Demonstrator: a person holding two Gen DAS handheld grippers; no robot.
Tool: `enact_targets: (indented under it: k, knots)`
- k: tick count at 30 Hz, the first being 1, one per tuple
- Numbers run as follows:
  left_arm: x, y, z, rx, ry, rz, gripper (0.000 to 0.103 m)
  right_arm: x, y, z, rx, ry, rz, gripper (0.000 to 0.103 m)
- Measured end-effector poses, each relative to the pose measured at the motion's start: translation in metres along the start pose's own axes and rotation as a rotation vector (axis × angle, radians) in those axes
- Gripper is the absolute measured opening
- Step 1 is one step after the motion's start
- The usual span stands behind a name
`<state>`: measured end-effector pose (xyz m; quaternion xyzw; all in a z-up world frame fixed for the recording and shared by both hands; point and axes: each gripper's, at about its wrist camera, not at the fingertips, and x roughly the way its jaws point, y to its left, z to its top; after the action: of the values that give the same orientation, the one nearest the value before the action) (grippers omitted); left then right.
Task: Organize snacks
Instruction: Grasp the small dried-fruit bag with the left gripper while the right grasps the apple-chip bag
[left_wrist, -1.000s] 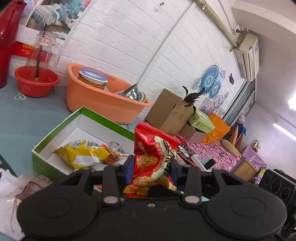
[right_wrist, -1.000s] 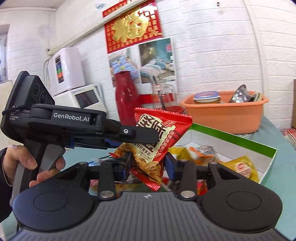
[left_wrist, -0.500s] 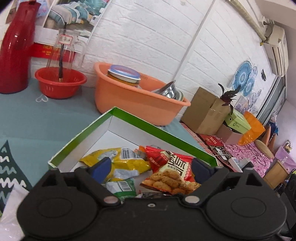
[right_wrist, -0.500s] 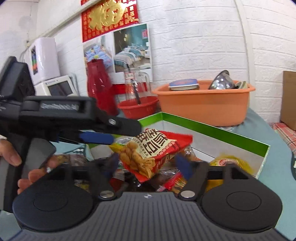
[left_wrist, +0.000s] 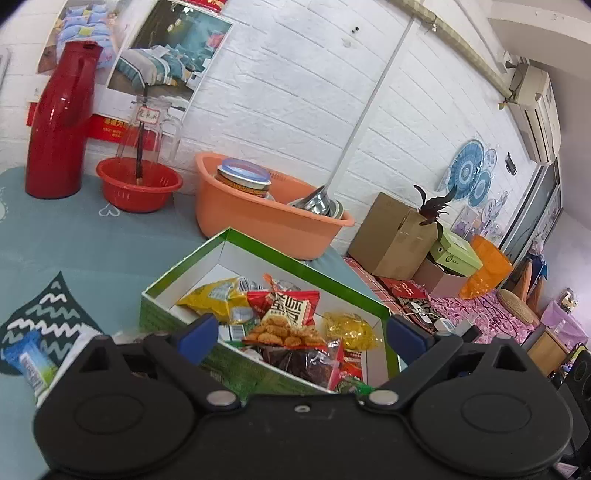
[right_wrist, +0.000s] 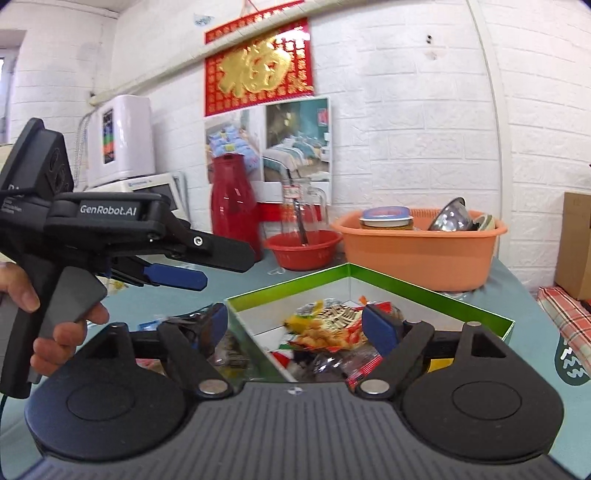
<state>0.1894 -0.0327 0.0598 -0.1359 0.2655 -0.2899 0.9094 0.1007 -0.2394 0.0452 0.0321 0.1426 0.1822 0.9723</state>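
A green-rimmed white box (left_wrist: 306, 266) holds several snack packets. A red fried-snack packet (left_wrist: 286, 317) lies on top of them, next to a yellow packet (left_wrist: 218, 297). The box (right_wrist: 424, 291) and red packet (right_wrist: 325, 328) also show in the right wrist view. My left gripper (left_wrist: 301, 334) is open and empty just above the box's near edge. My right gripper (right_wrist: 297, 328) is open and empty over the box. The left gripper's body (right_wrist: 110, 229) shows at the left of the right wrist view, held by a hand. A blue-white packet (left_wrist: 31, 363) lies on the table left of the box.
An orange basin (left_wrist: 266, 218) with a tin and metal bowls stands behind the box. A red basket (left_wrist: 138, 182) with a glass jug and a red thermos (left_wrist: 61, 125) stand at the back left. Cardboard boxes (left_wrist: 393, 236) sit beyond the table's right edge.
Both grippers held the red snack packet together a second ago. They opened and let it drop into the box, then drew back a little.
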Motion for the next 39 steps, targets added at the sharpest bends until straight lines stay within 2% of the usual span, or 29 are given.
enact_targets:
  k: [9, 12, 13, 19, 21, 22, 23, 26, 30, 33, 36, 38, 39]
  knots:
    - [-0.026, 0.006, -0.062, -0.030, 0.066, -0.017, 0.103, -0.033, 0.019, -0.045, 0.020, 0.109, 0.020, 0.103]
    - [-0.014, 0.006, -0.078, 0.012, 0.104, 0.013, 0.102, -0.038, 0.017, -0.060, 0.052, 0.145, 0.013, 0.103]
    - [-0.008, 0.007, -0.081, 0.027, 0.115, 0.032, 0.098, -0.039, 0.017, -0.063, 0.059, 0.156, 0.010, 0.103]
    - [0.027, 0.010, -0.086, 0.051, 0.104, 0.108, 0.091, -0.048, 0.012, -0.074, 0.084, 0.182, -0.013, 0.103]
    - [0.040, 0.013, -0.086, 0.037, 0.127, 0.114, 0.079, -0.049, 0.013, -0.075, 0.083, 0.188, -0.014, 0.103]
    - [0.044, 0.015, -0.088, 0.031, 0.143, 0.111, 0.065, -0.050, 0.013, -0.076, 0.082, 0.192, -0.013, 0.103]
    - [0.046, 0.018, -0.090, 0.027, 0.153, 0.098, 0.068, -0.049, 0.013, -0.076, 0.082, 0.197, -0.011, 0.103]
    - [0.038, 0.020, -0.094, 0.025, 0.162, 0.086, 0.068, -0.049, 0.013, -0.078, 0.075, 0.215, -0.011, 0.103]
    - [0.011, 0.019, -0.105, -0.003, 0.198, 0.046, 0.069, -0.042, 0.016, -0.081, 0.057, 0.257, -0.026, 0.103]
    - [-0.011, 0.019, -0.115, -0.021, 0.194, 0.040, 0.073, -0.032, 0.016, -0.082, 0.049, 0.281, -0.046, 0.103]
    - [-0.022, 0.017, -0.118, -0.022, 0.175, 0.061, 0.084, -0.018, 0.019, -0.083, 0.016, 0.319, -0.083, 0.103]
    - [-0.022, 0.015, -0.116, -0.016, 0.171, 0.057, 0.098, -0.010, 0.021, -0.083, -0.016, 0.346, -0.114, 0.103]
    - [-0.021, 0.014, -0.116, -0.008, 0.174, 0.057, 0.100, -0.007, 0.023, -0.082, -0.034, 0.353, -0.122, 0.103]
